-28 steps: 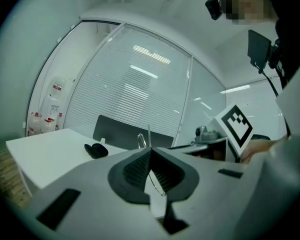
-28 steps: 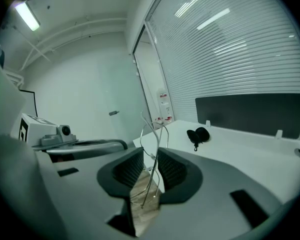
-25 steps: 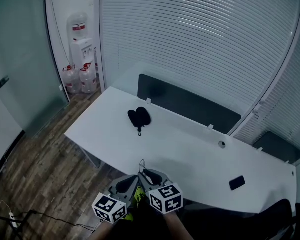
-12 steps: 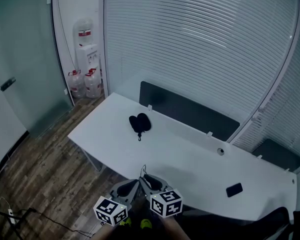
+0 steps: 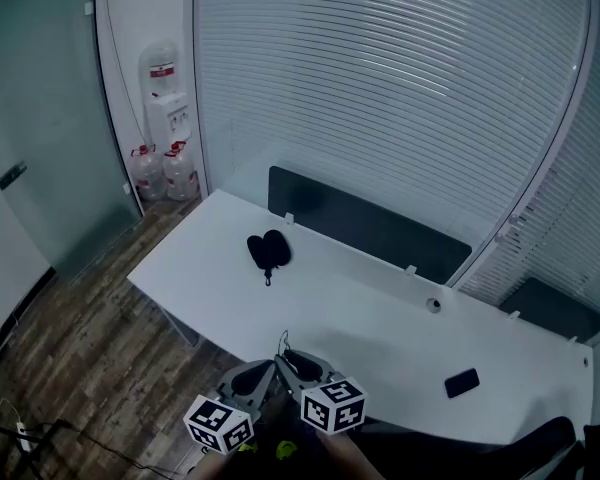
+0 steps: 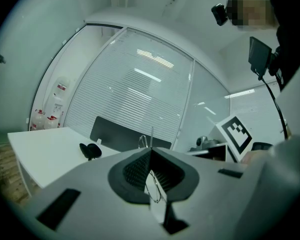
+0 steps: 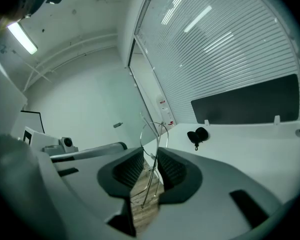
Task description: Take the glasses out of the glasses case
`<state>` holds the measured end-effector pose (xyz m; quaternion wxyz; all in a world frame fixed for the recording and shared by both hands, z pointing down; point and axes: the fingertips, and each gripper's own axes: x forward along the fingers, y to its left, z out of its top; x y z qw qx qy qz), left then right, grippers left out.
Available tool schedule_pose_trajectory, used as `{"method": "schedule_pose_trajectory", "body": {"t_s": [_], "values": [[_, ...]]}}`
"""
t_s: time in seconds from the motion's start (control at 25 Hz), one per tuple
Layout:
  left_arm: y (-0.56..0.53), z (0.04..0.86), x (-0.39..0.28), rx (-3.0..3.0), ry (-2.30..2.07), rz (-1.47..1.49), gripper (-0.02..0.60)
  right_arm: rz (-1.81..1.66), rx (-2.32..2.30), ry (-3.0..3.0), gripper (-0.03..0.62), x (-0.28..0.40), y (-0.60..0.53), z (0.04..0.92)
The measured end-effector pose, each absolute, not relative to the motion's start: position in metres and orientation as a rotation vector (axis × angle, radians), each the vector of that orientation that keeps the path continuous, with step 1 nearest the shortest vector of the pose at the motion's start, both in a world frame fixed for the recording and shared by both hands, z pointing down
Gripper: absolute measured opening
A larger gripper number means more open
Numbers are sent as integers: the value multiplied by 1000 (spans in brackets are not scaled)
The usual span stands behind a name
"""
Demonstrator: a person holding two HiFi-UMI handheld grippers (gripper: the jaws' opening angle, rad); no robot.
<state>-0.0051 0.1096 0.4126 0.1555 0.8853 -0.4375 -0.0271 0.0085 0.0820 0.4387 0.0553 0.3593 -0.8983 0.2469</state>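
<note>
The glasses (image 7: pixel 154 154) are thin shiny metal wire, the table (image 5: pixel 380 318) is smooth matt white, the floor (image 5: pixel 80 338) at nine o'clock is wood

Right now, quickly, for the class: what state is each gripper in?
Left gripper: shut on the wire glasses.
Right gripper: closed on the same glasses, pads still a little apart.

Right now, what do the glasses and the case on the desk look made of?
Glasses: thin silvery wire frame, probably metal; it glints and shows see-through loops. Case: matte black, soft-looking, perhaps fabric or faux leather; rounded lobes, no shine, dangling pull. Too small to be sure.
</note>
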Motion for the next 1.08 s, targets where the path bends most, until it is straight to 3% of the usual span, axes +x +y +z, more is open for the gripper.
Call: {"method": "schedule_pose_trajectory", "body": {"t_s": [1.08], "values": [[85,412,-7,2577,-1170,-87,11,706,1145,-2718,95,7,58,437]]}}
